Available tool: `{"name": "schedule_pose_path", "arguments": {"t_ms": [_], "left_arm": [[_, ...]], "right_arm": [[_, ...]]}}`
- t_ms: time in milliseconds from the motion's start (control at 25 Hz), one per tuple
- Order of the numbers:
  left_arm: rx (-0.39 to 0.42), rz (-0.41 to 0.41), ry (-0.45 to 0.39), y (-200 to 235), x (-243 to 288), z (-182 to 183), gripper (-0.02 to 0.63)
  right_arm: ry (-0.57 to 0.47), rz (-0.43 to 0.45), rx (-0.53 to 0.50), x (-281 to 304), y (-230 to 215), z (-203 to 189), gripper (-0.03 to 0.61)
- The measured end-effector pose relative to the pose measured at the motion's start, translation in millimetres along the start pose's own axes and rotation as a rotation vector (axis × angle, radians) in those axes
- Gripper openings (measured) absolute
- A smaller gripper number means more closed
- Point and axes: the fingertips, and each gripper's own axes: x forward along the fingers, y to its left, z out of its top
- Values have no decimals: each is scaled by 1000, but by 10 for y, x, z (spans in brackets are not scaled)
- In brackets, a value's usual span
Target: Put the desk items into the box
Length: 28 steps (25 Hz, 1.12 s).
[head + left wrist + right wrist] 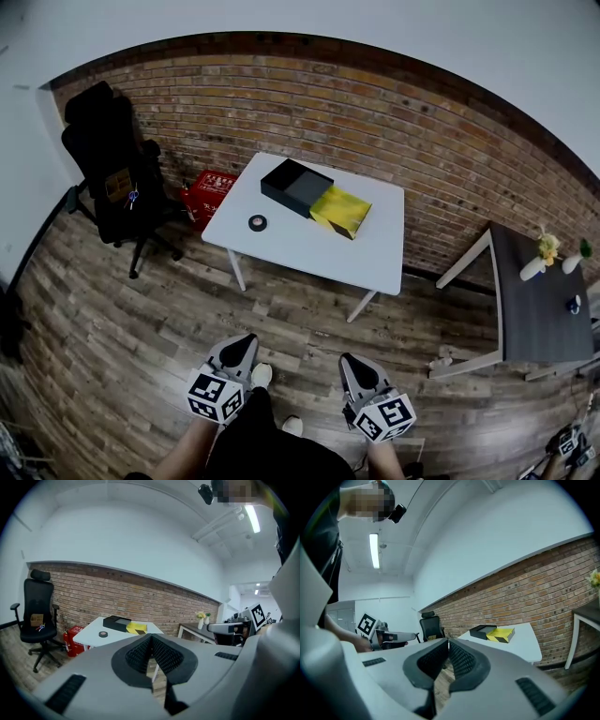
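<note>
Closest in, the left tongs [240, 349] and the right tongs [354, 367] hang side by side over the wooden plank floor [141, 309], each carrying its marker cube. In the left gripper view the left tongs [151, 637] have their ribbed black pads pressed together with nothing between them. The right gripper view shows the right tongs [448, 642] closed the same way, gripping nothing.

Ahead of both tongs and well apart from them stands a white rectangular table [319, 248]. On it, straight ahead of the left tongs, lies a small black tape roll [258, 222], nearest of the desk items. Beyond it, ahead between the two tongs, sits a flat black open box [296, 187] with a grey inside; whether anything lies in it cannot be told. A yellow carton with black stripes [340, 211] touches the box on the side toward the right tongs.

Farther ahead and left of the left tongs a red plastic crate [208, 194] sits on the floor by the table's corner, contents unclear, with a black office chair [117, 173] beyond. Right of the right tongs stands a dark side table [539, 309].
</note>
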Motion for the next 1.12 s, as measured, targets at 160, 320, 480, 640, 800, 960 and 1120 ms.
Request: {"name": "schedule_pose_path", "arguments": {"t_ms": [160, 320, 480, 640, 800, 960, 1120], "left_arm": [[7, -11, 3, 283, 276, 58, 14], [-9, -45, 6, 552, 607, 123, 14], [17, -62, 9, 846, 961, 257, 14], [27, -78, 18, 1147, 1255, 354, 14], [30, -99, 19, 1429, 1500, 453, 14], [40, -131, 16, 1656, 1686, 559, 14], [41, -156, 20, 1862, 1834, 608, 14]], "right_arm": [[9, -23, -7, 320, -117, 24, 22], [19, -29, -19, 705, -262, 37, 23], [27, -48, -30, 1111, -429, 72, 23], [23, -85, -24, 1451, -557, 160, 21], [5, -129, -26, 1722, -704, 300, 21], [-3, -173, -33, 1927, -804, 372, 21], [-4, -205, -28, 2119, -881, 372, 21]]}}
